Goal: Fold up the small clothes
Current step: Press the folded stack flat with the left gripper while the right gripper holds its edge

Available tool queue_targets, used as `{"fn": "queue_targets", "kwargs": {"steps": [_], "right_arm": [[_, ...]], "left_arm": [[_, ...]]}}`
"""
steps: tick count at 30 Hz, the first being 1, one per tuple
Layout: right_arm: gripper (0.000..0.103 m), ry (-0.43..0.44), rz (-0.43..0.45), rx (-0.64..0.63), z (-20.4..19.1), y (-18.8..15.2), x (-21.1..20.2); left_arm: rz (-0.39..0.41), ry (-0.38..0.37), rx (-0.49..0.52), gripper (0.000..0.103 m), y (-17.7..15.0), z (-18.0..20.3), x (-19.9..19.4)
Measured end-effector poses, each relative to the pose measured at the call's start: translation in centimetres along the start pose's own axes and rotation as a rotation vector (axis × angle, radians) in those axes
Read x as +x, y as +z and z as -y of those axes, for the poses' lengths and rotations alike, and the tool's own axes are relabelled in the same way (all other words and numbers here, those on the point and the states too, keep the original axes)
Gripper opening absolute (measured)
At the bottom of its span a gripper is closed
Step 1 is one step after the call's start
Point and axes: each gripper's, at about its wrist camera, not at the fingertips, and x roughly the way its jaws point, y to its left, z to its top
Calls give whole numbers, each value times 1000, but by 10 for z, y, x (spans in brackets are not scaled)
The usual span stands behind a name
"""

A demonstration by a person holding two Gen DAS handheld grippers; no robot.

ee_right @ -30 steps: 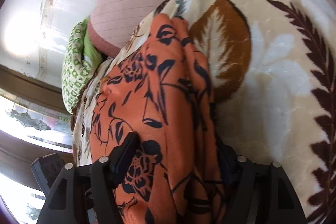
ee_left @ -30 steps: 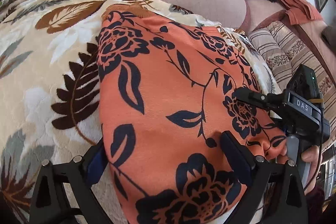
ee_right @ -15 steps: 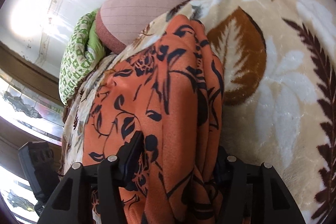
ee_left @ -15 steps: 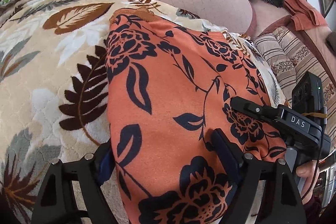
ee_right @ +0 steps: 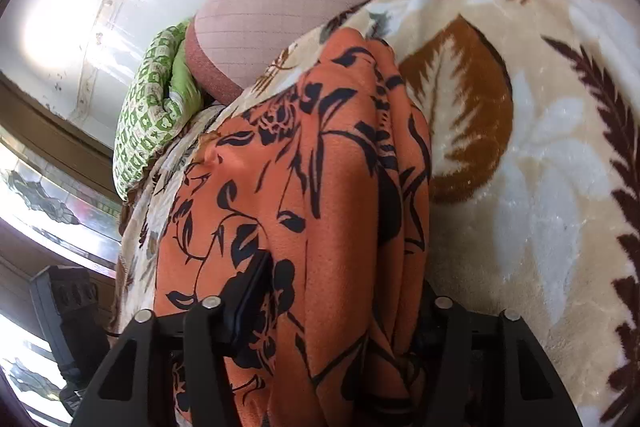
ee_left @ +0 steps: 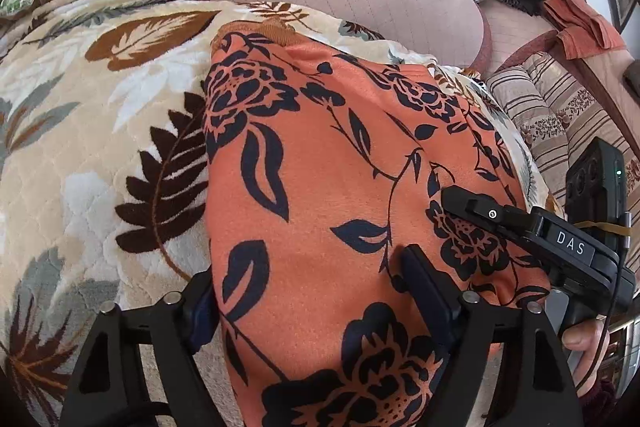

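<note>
Since the orange floral garment (ee_left: 320, 195) lies flat on the leaf-print blanket (ee_left: 80, 147) stretching away from both hands, the closing left gripper (ee_left: 308, 291) and the bunch-clamping right gripper (ee_right: 332, 307) share its near edge, so folding goes forward.

Both wrist cameras look steeply down, very close, along their fingers; they share the orange floral garment (ee_left: 320, 187) and leaf-print blanket (ee_right: 540, 167).
</note>
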Motion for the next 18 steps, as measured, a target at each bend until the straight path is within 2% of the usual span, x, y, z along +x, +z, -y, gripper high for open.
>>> {"fn": "queue_targets", "kwargs": {"steps": [5, 9, 12, 14, 15, 17, 18], "right_arm": [[50, -25, 41, -54, -14, -1, -6], [49, -24, 61, -79, -21, -1, -10], [48, -19, 70, -86, -24, -2, -14], [48, -27, 66, -92, -25, -2, -14], [48, -31, 61, -86, -24, -2, -13], [48, -41, 29, -50, -16, -1, -7], [48, -37, 13, -21, -10, -1, -4]], "left_arm": [[12, 10, 20, 73, 2, 2, -5], [20, 14, 24, 63, 3, 2, -9], [24, 13, 31, 61, 3, 2, -13], [9, 4, 15, 64, 4, -1, -9], [-6, -3, 0, 73, 4, -4, -6], [-36, -22, -54, 81, 6, -14, -1], [-43, -51, -95, 82, 7, -22, 0]]}}
